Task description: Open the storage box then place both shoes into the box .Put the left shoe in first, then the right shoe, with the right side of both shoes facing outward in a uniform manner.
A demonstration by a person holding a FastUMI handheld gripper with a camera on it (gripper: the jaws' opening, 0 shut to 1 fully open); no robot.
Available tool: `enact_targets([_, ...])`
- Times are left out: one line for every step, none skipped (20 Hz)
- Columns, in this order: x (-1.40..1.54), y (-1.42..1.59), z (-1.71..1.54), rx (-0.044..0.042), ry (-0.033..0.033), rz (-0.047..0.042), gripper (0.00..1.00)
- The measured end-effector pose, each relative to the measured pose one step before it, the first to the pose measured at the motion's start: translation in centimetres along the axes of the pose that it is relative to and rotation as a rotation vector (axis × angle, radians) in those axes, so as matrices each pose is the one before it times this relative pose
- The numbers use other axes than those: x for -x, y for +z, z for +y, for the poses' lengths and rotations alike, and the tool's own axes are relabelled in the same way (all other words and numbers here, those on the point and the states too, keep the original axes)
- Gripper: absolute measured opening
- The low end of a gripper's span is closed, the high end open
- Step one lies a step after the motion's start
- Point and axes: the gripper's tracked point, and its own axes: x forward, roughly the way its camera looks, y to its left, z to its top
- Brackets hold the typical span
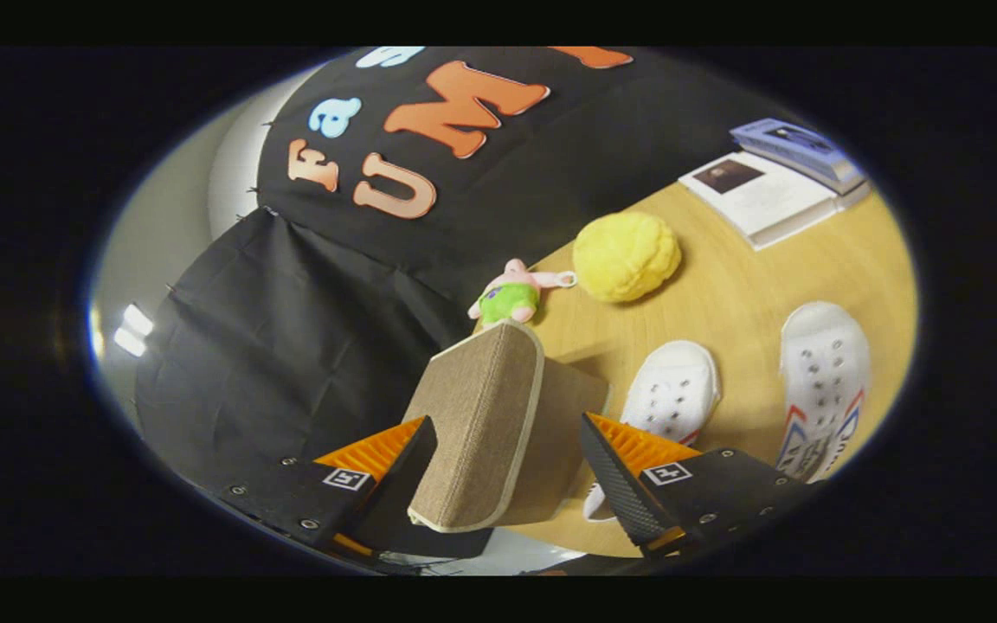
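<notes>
While the lid (481, 424) of the box stands raised on edge between the fingers, the opening step appears under way but not confirmed complete. The gripper (507, 472) holds its fingers spread to either side of the lid; the left finger (399, 450) lies against or very near the lid's face, while the right finger (615, 467) stands clear of it, with a gap showing. The jaws are therefore parted rather than clamped, and whether the left one touches cannot be told. The box body below the lid is hidden, so its interior cannot be inspected.

Both shoes rest on the table (741, 285), beyond and to the right of the fingers: the near shoe (670, 385) just past the right finger, the far shoe (820, 381) beside it, apart. Neither is in the box. Which is the left shoe cannot be determined from this angle.

Judged remaining: finish swinging the lid back, load the left shoe, then the right, both right side outward. A plush toy (511, 298), a yellow cushion (627, 257) and books (775, 186) lie further off, clear of the work.
</notes>
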Motion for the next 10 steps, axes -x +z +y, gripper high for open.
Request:
enact_targets([-0.422,-0.733,0.123,-0.02577,0.02204,0.02411,0.98])
enact_targets([-0.468,-0.595,0.109,-0.02474,0.02148,0.02219,0.98])
enact_targets([-0.430,-0.538,0.240,-0.02589,0.02305,0.01951,0.98])
enact_targets([-0.412,-0.330,0.181,-0.02726,0.02172,0.01490,0.98])
enact_targets([-0.449,-0.344,0.191,-0.02553,0.01810,0.01135,0.98])
enact_targets([-0.447,-0.234,0.166,-0.01972,0.01515,0.01096,0.98])
enact_targets([-0.339,-0.397,0.026,-0.01380,0.00816,0.00924,0.98])
enact_targets([-0.495,-0.252,-0.099,-0.00886,0.00369,0.00938,0.98])
enact_targets([-0.207,-0.332,0.078,-0.00372,0.00501,0.00933,0.98])
enact_targets([-0.326,-0.314,0.200,-0.00489,0.01092,0.01136,0.98])
